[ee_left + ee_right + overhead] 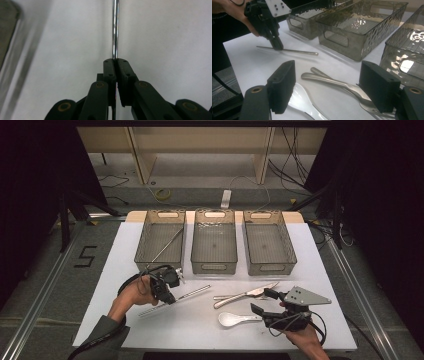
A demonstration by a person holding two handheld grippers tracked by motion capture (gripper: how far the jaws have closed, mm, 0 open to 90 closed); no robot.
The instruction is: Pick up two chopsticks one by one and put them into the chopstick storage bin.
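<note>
Your left tool [166, 296] is clamped on the thin metal chopstick [192, 293], which lies on the white bench [125, 270] in front of the left basket [161, 241]. In the left gripper view the rod [115, 30] runs straight out from between the pinched pads, so the grip is on a narrow, polished shaft. That is your main risk: when you lift, the chopstick can swivel or slide through the pads, since smooth round steel gives them little to bite on. You also appear to hold it off its middle, so the long free end will likely droop and could catch the basket's rim on the way in. A second chopstick [167, 245] already leans inside that basket; dropping this one across it may leave it propped over the wall rather than lying flat.

Further right, the fork and knife [245, 294] and the white spoon [235, 319] lie close together on the bench. Your right tool [261, 302] hovers just beside them with its jaws apart, nothing between them. Any drift there could nudge the spoon or scatter the cutlery before you are ready to pick it.
</note>
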